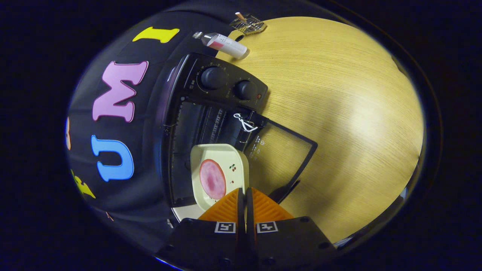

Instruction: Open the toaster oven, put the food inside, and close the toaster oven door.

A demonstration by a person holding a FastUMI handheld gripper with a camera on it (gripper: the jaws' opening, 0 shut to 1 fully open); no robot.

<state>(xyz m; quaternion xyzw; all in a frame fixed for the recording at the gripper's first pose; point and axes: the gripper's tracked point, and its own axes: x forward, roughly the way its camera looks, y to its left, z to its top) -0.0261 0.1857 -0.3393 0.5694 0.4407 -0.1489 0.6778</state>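
Note:
The black toaster oven stands at the table's edge against the booth wall, with its glass door swung fully open and lying out over the table. A cream square plate carrying a round pink slice of meat sits just ahead of my fingers, partly inside the oven's mouth. My gripper is shut on the plate's near rim, and only a thin slit shows between the fingers. Inside the oven I see a dark cavity with wire bars.
Two knobs sit on the oven's control panel beside the opening. Beyond the oven lie a small bottle and a wire rack. The wooden table spreads out past the door.

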